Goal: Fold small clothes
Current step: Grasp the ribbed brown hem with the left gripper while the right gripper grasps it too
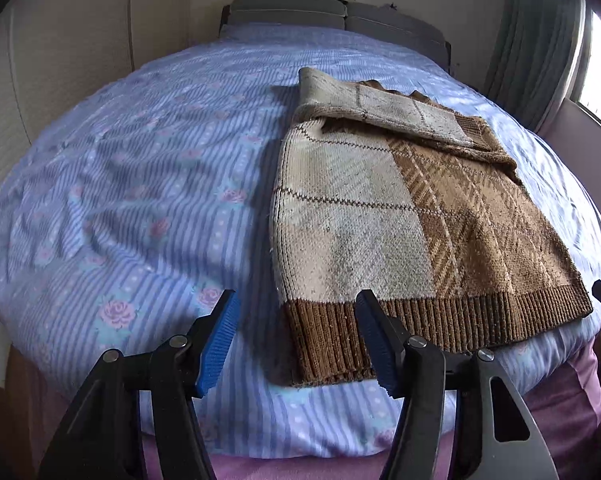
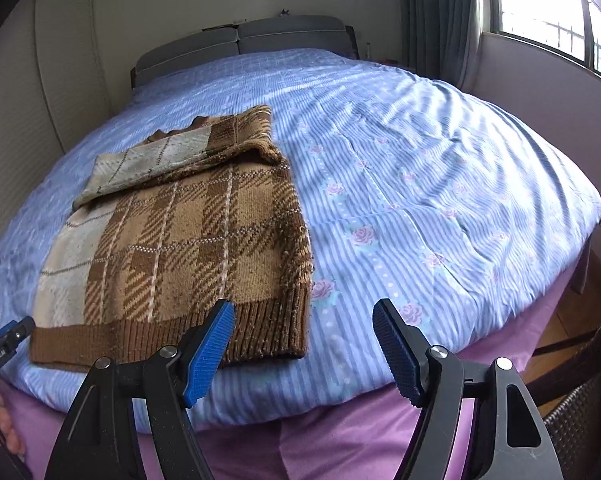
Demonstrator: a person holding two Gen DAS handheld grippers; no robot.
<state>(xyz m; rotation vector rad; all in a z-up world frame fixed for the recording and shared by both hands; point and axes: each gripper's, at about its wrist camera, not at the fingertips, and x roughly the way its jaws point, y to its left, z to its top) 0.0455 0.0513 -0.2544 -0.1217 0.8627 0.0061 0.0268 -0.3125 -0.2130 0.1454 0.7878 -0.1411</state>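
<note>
Left wrist view: left hand-held gripper [image 1: 296, 338] stands open, holding nothing. The knit sweater [image 1: 400, 216] lies on the bed [image 1: 120, 184], center-right of frame, long axis running up-frame; its ribbed hem [image 1: 440, 320] sits just beyond the right jaw.

Right wrist view: right hand-held gripper [image 2: 304, 346] open, empty; sweater lies left of center, hem corner behind its left jaw. Both hands look about equally near the hem.

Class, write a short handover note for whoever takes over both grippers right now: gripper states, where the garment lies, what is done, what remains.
Left gripper: open, empty, over the hem's left corner.
Right gripper: open, empty, by the hem's right corner.
Brown and cream plaid knitted sweater: flat on the blue striped floral bedsheet, ribbed hem nearest.
Done: both sides appear folded in, sleeve laid across the top.
Left: probably fold hem up towards collar.
</note>
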